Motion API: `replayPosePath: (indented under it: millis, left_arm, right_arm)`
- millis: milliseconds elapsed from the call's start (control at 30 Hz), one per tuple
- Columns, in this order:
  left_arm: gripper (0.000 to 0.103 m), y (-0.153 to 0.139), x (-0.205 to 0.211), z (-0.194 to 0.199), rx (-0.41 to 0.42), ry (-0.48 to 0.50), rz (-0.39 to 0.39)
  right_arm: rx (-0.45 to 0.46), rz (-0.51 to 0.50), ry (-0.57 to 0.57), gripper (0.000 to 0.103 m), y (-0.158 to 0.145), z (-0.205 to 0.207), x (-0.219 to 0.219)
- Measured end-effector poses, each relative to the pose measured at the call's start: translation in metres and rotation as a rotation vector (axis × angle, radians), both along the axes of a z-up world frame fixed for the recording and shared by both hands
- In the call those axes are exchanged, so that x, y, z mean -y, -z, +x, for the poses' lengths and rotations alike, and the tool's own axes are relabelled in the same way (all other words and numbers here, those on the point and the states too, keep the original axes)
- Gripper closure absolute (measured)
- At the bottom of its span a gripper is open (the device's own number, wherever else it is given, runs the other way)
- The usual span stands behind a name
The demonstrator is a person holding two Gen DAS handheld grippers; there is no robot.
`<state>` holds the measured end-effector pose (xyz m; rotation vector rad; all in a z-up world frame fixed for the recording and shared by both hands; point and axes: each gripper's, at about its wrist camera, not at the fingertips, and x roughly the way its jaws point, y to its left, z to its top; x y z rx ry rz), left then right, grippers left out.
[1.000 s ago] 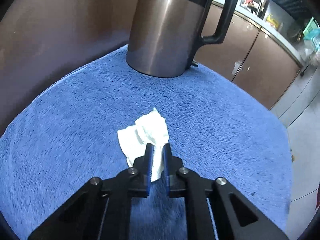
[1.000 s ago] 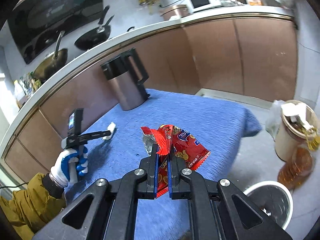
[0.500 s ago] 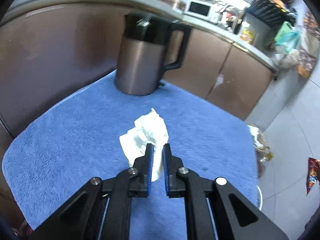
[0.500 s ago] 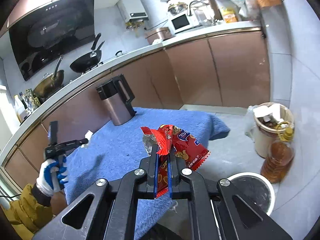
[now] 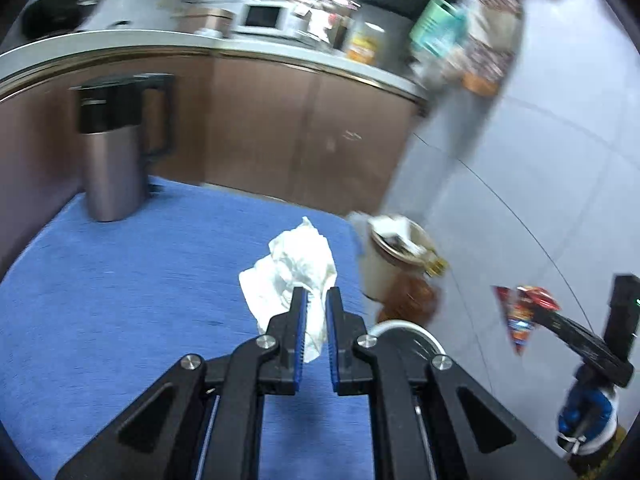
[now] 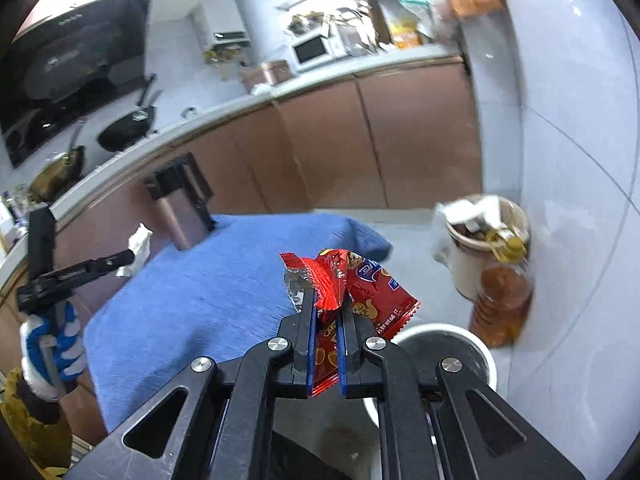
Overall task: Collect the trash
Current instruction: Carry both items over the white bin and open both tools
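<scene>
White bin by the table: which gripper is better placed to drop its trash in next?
Right, likely. The right gripper, shut on the red snack wrapper, hangs almost over the white bin. The left gripper, shut on the crumpled tissue, is above the blue cloth.

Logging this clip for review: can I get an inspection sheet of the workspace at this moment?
Surface: blue towel-covered table; only a steel kettle stands on it, near its far edge.
Job's things: crumpled white tissue and red snack wrapper, each held off the table; white-rimmed bin on the floor, just beyond the wrapper.
Clutter: full beige waste pail and a bottle of amber oil on the floor beside it.
Grippers: left gripper shut on the tissue; right gripper shut on the wrapper.
Cables: nothing seen.
Surroundings: brown kitchen cabinets, white microwave, black frying pan, white tiled floor.
</scene>
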<state>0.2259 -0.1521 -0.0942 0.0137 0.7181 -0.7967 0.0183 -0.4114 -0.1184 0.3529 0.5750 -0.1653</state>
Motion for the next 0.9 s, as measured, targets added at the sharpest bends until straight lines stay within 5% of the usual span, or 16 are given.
replayPosePath:
  millis: [333, 600, 667, 800, 900]
  left_arm:
    - [0.094, 0.051, 0.151, -0.034, -0.098, 0.268, 0.138]
    - [0.091, 0.102, 0.234, -0.044, -0.203, 0.379, 0.223]
    - [0.09, 0.114, 0.247, -0.043, -0.23, 0.392, 0.236]
    - [0.089, 0.13, 0.264, -0.039, -0.283, 0.411, 0.243]
    - [0.086, 0.135, 0.268, -0.038, -0.296, 0.41, 0.241]
  right_arm:
    - [-0.154, 0.103, 0.129, 0.091, 0.079, 0.014, 0.059]
    - [-0.236, 0.163, 0.172, 0.09, 0.131, 0.027, 0.094]
    - [-0.254, 0.175, 0.18, 0.088, 0.143, 0.03, 0.102]
    - [-0.287, 0.19, 0.204, 0.066, 0.161, 0.035, 0.116]
    - [-0.3, 0.191, 0.217, 0.063, 0.167, 0.035, 0.121]
